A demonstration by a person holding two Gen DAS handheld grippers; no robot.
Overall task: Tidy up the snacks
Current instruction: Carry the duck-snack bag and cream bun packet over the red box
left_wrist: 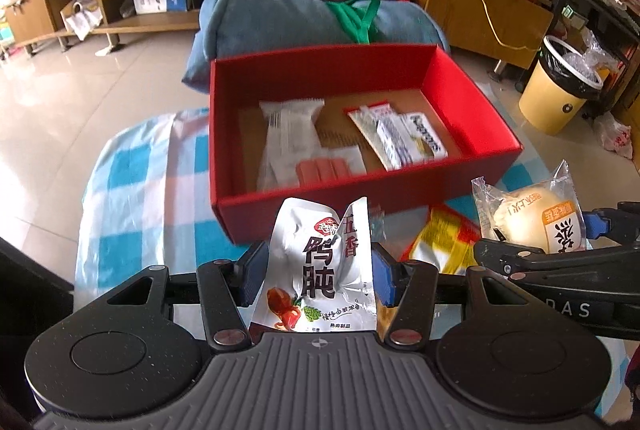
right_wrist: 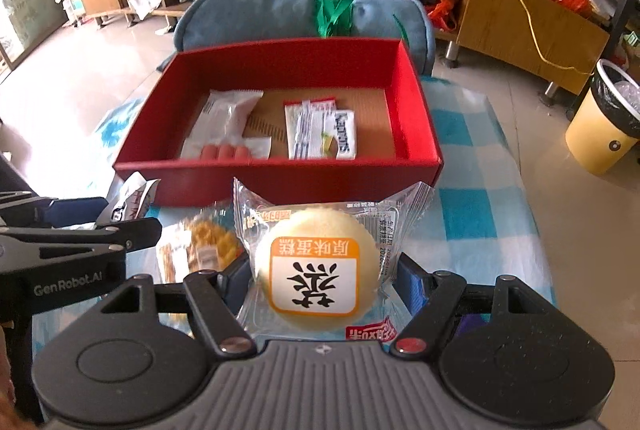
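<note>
My left gripper point(left_wrist: 318, 266) is shut on a silver snack pouch point(left_wrist: 320, 270) with black characters, held above the checked cloth. My right gripper point(right_wrist: 320, 282) is shut on a clear-wrapped round yellow cake point(right_wrist: 316, 270) with an orange-framed label. Each shows in the other's view: the cake point(left_wrist: 528, 218) at the right, the pouch tip point(right_wrist: 134, 195) at the left. Just beyond both stands an open red box point(left_wrist: 472, 101) point(right_wrist: 416, 101) holding white wrapped snacks point(left_wrist: 290, 133), sausages point(left_wrist: 322, 169) and flat sachets point(left_wrist: 400, 133). A yellow-orange packet point(left_wrist: 440, 238) point(right_wrist: 208, 242) lies on the cloth between the grippers.
The blue-and-white checked cloth point(left_wrist: 136, 181) point(right_wrist: 480, 213) covers the surface and drops to tiled floor at both sides. A blue rolled cushion point(left_wrist: 272, 17) lies behind the box. A yellow waste bin point(left_wrist: 560, 93) point(right_wrist: 604, 133) stands at the right, a wooden TV bench behind.
</note>
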